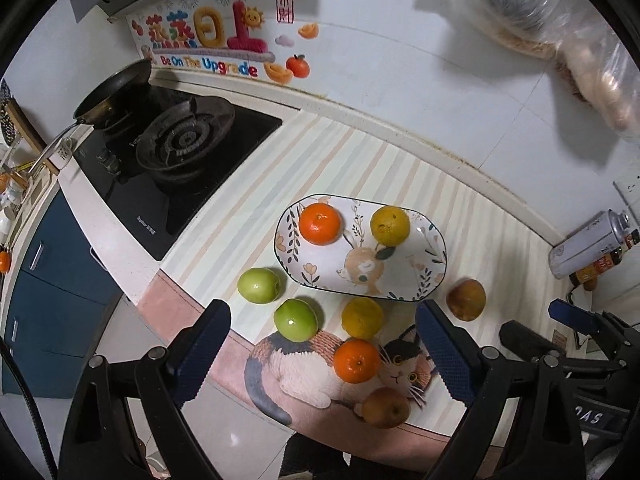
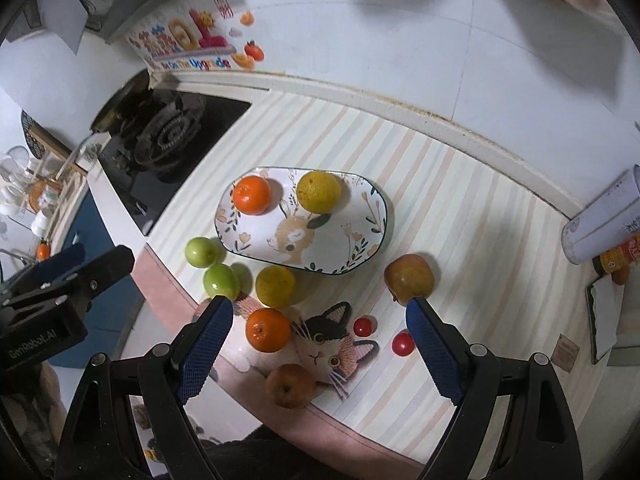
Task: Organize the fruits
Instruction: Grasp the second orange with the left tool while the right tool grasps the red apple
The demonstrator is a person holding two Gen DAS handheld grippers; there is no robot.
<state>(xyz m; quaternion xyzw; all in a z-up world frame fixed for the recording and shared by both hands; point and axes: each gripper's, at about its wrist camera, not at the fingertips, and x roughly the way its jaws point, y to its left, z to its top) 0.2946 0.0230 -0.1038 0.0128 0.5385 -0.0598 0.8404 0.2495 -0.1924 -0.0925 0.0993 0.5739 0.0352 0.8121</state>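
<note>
While both grippers hang above the counter, we see their jaws spread wide and holding nothing: the left gripper [image 1: 324, 354] over the cat mat [image 1: 400, 364], the right gripper [image 2: 320, 350] just beside it. On the plate [image 1: 424, 256] sit an orange [image 1: 319, 224] and a yellow citrus [image 1: 389, 225], apart from each other. Off the plate, near its front rim, we count two green apples [image 1: 259, 285] [image 1: 295, 319], a second yellow citrus [image 1: 362, 317], another orange [image 1: 357, 361] and a brownish apple [image 1: 386, 407] at the mat's edge. A reddish apple [image 2: 409, 278] lies right of the plate, touching our right finger's tip in that view. Two cherry tomatoes [image 2: 363, 326] [image 2: 402, 343] rest between the right gripper's fingers. The stove [image 1: 180, 152] stands far left.
</note>
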